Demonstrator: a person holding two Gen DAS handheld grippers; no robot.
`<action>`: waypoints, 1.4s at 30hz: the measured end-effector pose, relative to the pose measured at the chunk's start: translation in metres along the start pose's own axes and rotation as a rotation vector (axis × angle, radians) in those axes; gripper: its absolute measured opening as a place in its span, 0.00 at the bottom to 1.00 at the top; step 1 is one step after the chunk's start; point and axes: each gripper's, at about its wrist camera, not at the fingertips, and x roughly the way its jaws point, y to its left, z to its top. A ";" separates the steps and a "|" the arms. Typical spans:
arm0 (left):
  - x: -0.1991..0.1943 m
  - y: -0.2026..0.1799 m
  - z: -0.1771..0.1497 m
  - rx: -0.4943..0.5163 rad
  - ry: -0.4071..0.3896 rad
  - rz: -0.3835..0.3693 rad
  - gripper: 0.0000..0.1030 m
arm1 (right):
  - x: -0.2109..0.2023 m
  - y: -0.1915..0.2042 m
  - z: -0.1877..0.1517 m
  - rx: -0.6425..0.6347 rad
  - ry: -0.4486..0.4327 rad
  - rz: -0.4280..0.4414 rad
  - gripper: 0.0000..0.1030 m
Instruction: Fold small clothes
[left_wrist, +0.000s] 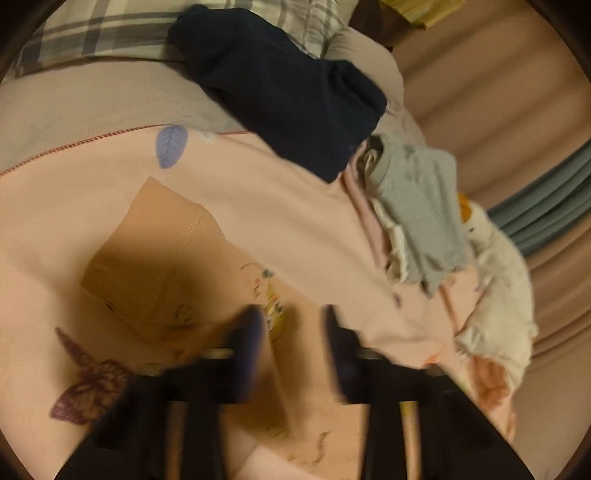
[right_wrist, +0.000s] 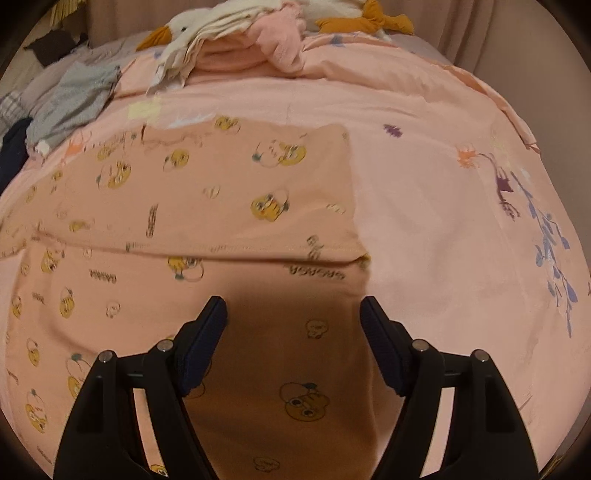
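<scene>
A peach garment with yellow cartoon prints lies spread flat on the pink bed cover, with a folded edge across its middle. My right gripper is open and empty just above the garment's near part. In the blurred left wrist view the same peach garment lies flat under my left gripper, which is open with nothing between its fingers.
A dark navy garment, a grey garment and a white plush duck lie beyond on the pink floral cover. A plaid pillow is at the back. White and pink clothes are piled at the far edge.
</scene>
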 end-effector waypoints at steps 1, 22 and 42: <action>-0.001 -0.003 0.001 0.014 -0.032 0.035 0.09 | 0.002 0.003 -0.001 -0.017 0.001 -0.013 0.71; -0.036 -0.158 -0.092 0.438 0.141 -0.188 0.41 | -0.014 -0.016 0.004 0.041 -0.040 0.032 0.67; -0.002 0.069 0.026 -0.150 0.024 -0.162 0.14 | -0.001 0.016 -0.003 -0.116 -0.039 -0.035 0.67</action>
